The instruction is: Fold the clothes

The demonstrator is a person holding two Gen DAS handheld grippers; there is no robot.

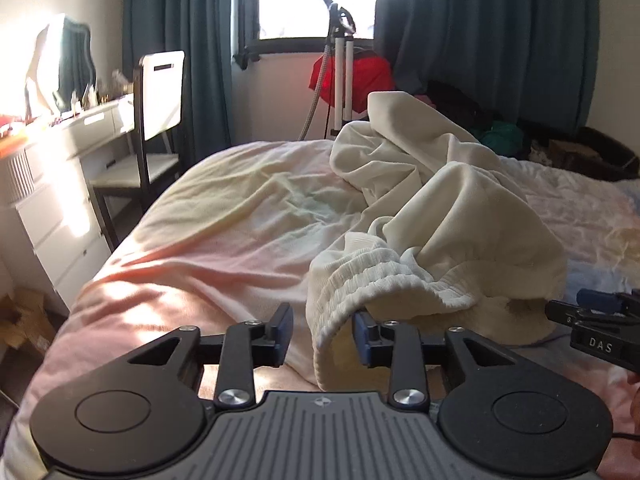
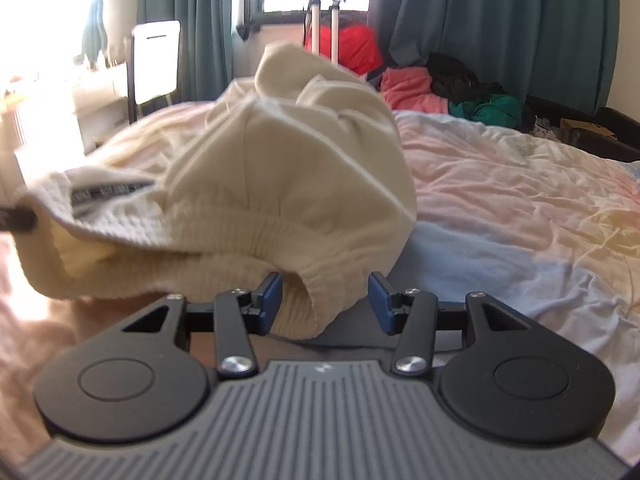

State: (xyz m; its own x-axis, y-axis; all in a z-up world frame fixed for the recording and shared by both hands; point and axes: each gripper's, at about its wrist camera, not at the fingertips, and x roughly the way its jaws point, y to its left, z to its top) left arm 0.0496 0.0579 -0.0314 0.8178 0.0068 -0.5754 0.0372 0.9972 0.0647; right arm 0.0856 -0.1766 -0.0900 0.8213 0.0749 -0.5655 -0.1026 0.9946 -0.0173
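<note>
cream sweatpants [image 1: 440, 208] lie bunched on the bed [image 1: 192, 264], the ribbed waistband [image 1: 360, 280] at the near edge and the legs heaped away toward the window. left gripper [image 1: 322, 334] has its jaws parted with one end of the waistband hanging between them, unpinched. right gripper [image 2: 325, 300] is likewise released around the other end, so the band's long axis runs across from one gripper to the other, both equally near.

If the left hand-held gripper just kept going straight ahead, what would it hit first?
The ribbed waistband of the cream garment. Its edge already hangs between the open fingers of the left hand-held gripper, so pushing on would probably run straight into the fabric, though depth is hard to judge here.
</note>
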